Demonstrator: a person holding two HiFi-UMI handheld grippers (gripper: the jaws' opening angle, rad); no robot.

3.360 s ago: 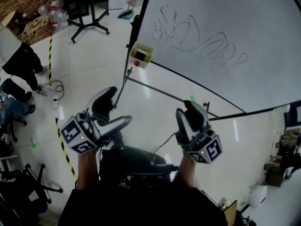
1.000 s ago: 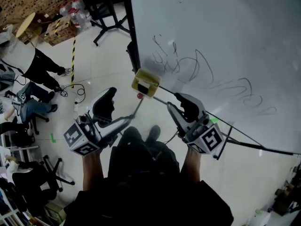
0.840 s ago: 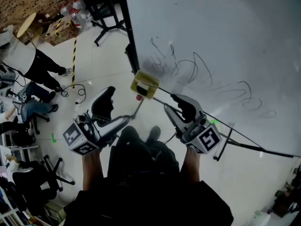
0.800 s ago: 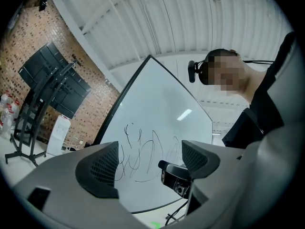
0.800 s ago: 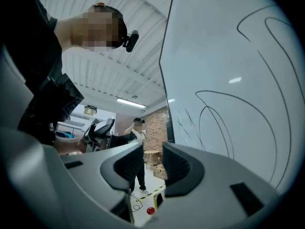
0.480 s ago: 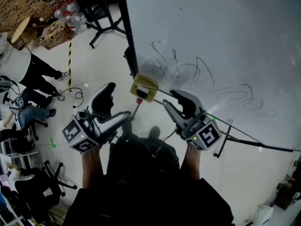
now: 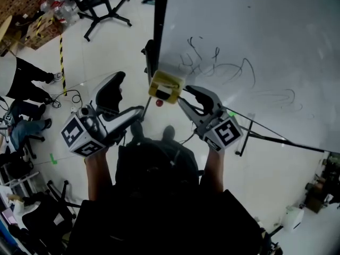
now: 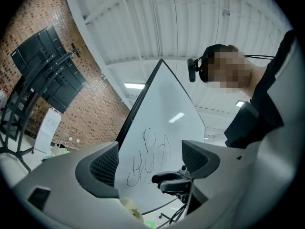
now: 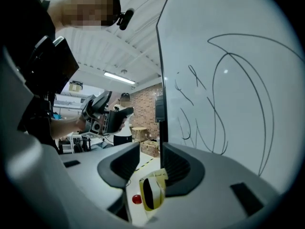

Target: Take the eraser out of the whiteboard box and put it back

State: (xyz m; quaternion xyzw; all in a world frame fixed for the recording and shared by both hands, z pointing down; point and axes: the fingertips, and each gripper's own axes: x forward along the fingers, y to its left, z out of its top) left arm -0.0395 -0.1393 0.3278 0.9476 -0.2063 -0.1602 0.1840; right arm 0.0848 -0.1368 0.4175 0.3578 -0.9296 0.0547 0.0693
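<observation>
The scribbled whiteboard (image 7: 255,41) stands tilted. The left gripper (image 7: 132,92) has its jaws wide apart, with nothing between them. The right gripper (image 7: 183,94) has just been opening its jaws. They stand apart, pressing nothing, and the yellow box (image 7: 169,82) sits just ahead of their gap. The dark eraser (image 7: 166,93) is inside the box.

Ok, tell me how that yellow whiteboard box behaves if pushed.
The yellow box looks small and hollow, so probably light and stiff. It sits at the whiteboard's lower corner; its fixing isn't visible, so a push might shift it. The dark eraser inside could rattle.
</observation>
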